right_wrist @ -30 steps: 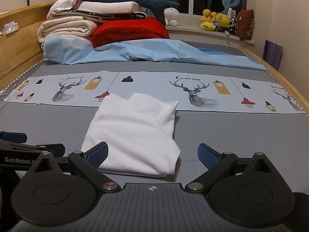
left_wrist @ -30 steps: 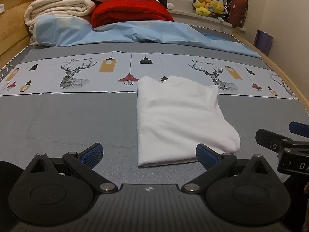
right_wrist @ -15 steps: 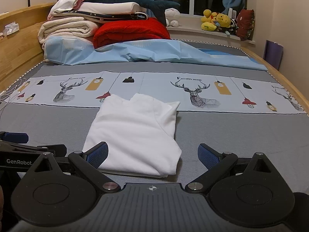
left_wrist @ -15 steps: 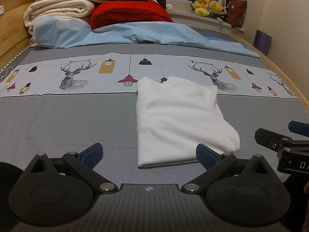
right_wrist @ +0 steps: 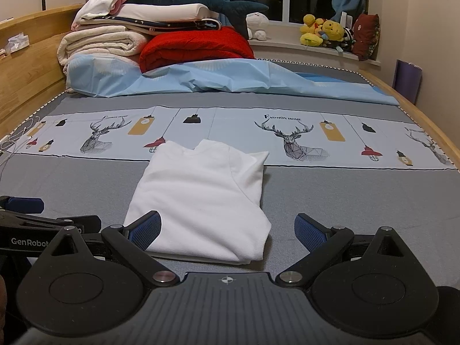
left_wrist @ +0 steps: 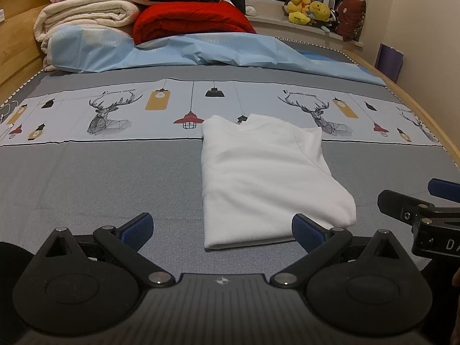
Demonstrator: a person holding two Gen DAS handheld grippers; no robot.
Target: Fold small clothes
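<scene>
A small white shirt [left_wrist: 267, 175] lies folded into a narrow strip on the grey bed cover, neckline at the far end. It also shows in the right wrist view [right_wrist: 201, 201]. My left gripper [left_wrist: 221, 230] is open and empty, just short of the shirt's near edge. My right gripper [right_wrist: 227, 230] is open and empty, also just short of the near edge. Each gripper shows at the side of the other's view: the right gripper [left_wrist: 425, 201] to the right, the left gripper [right_wrist: 34, 215] to the left.
The bed cover [left_wrist: 86, 172] has a pale band printed with deer and lamps. A light blue sheet [left_wrist: 201, 51], a red blanket [left_wrist: 189, 20] and stacked bedding [left_wrist: 86, 11] lie at the far end. Wooden bed rails [right_wrist: 431, 126] run along both sides. Plush toys [right_wrist: 322, 31] sit on the sill.
Both grippers have tilted or dropped slightly, so the scene sits a little higher in view. The shirt has not moved. Both grippers stay open.
</scene>
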